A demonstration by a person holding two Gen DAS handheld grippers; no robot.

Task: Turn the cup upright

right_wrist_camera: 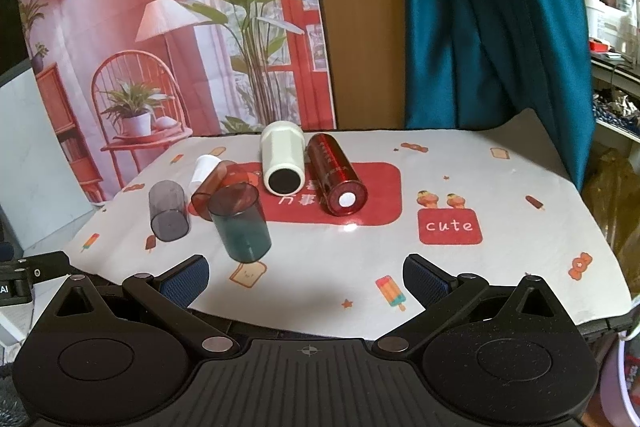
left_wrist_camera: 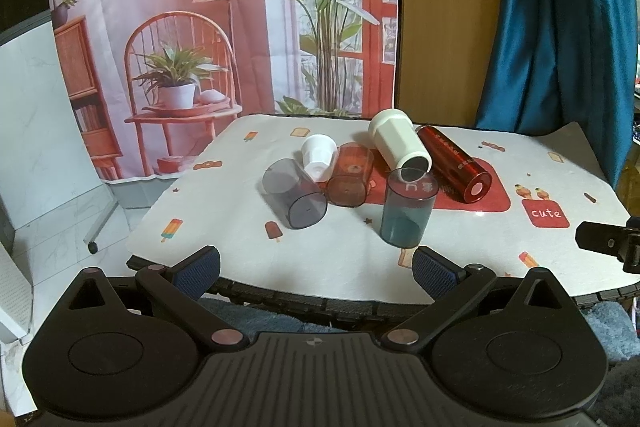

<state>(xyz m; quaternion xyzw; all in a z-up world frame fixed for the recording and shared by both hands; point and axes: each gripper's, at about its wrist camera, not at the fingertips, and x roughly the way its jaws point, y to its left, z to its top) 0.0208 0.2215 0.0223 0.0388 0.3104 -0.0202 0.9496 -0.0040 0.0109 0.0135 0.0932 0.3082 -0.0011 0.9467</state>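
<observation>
Both wide open, left gripper [left_wrist_camera: 316, 269] and right gripper [right_wrist_camera: 306, 277], nothing held. Hovering near the upright teal cup [right_wrist_camera: 240, 227], other cups lying sideways on the tablecloth [right_wrist_camera: 500, 259].

six cups [left_wrist_camera: 407, 213] on cloth: one upright, five lying.

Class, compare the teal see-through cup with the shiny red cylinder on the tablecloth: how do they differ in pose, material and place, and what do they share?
Pose: the teal cup stands on end, while the red cylinder lies on its side.
Material: the teal cup is see-through; the red cylinder is opaque and glossy.
Place: the teal cup sits nearer the cameras on white cloth; the red cylinder lies further back on the red patch.
Shared: both are round and rest on the tablecloth, untouched by either hand-held gripper.
</observation>
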